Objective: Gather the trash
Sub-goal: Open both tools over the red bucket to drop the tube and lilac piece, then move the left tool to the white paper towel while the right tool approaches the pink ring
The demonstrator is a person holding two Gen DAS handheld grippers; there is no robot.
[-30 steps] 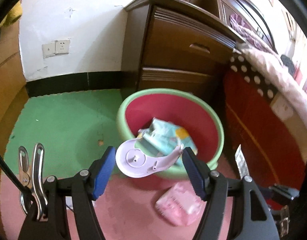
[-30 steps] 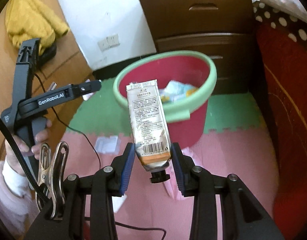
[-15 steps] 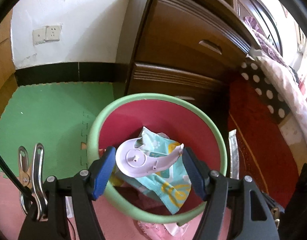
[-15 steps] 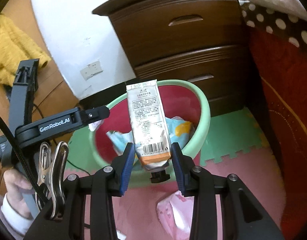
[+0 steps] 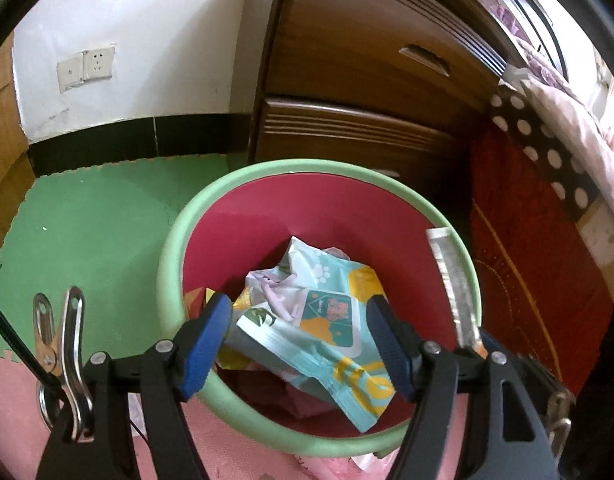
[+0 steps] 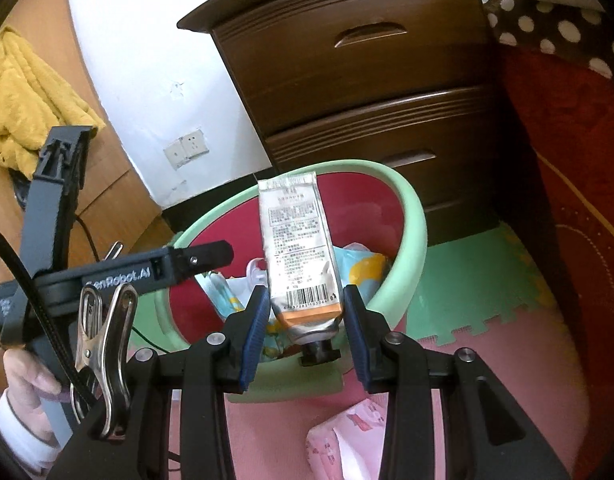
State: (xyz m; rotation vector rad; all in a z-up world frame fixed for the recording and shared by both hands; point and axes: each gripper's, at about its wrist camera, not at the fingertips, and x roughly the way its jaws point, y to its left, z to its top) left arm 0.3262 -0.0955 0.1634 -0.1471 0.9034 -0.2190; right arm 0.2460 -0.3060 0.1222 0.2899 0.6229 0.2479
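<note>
Standing cap-down between the right gripper's (image 6: pixel 305 322) blue pads, a silver cream tube (image 6: pixel 297 248) is clamped above the green-rimmed red bin (image 6: pixel 413 216). Only the left wrist view shows the left gripper (image 5: pixel 301 340) spread wide and empty over crumpled wrappers (image 5: pixel 327 312) inside.

The pink packet (image 6: pixel 347 436) on the floor at six o'clock is half hidden behind the right gripper's (image 6: pixel 305 318) arms. Print on the tube (image 6: pixel 299 248) is too small to read. The bin's (image 5: pixel 171 248) bottom lies buried under wrappers (image 5: pixel 327 320).
</note>
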